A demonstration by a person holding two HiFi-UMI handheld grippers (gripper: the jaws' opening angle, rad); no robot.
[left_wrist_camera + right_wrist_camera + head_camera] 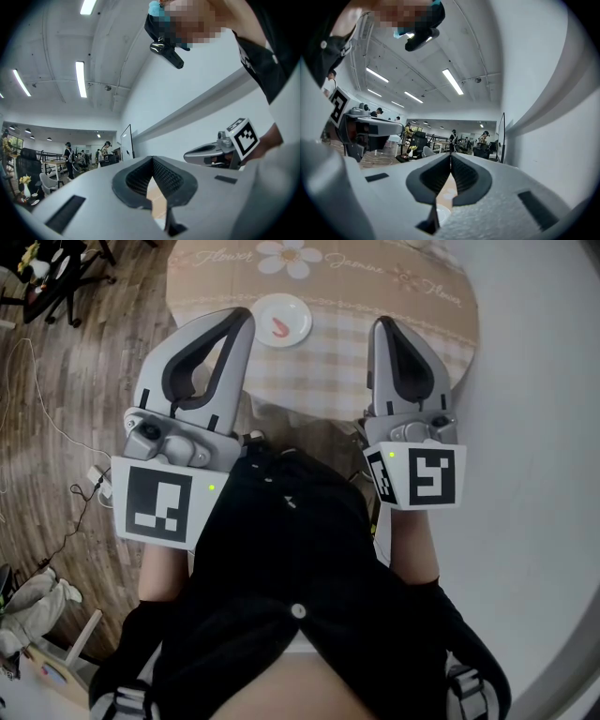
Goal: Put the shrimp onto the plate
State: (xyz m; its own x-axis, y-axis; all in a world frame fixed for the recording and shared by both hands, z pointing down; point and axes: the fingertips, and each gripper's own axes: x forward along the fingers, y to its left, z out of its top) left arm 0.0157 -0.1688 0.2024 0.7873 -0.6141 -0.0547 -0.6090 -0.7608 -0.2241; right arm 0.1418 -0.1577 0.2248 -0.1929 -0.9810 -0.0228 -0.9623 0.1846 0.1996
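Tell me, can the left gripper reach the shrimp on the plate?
Probably yes. The left gripper points toward the plate, and nothing covers the shrimp. Its jaws are shut, so they'd need opening first.

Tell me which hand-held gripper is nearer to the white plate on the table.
Left. The left hand-held gripper has its tips just left of the plate, close to its rim. The right hand-held gripper points past the plate's right side, clearly farther from it.
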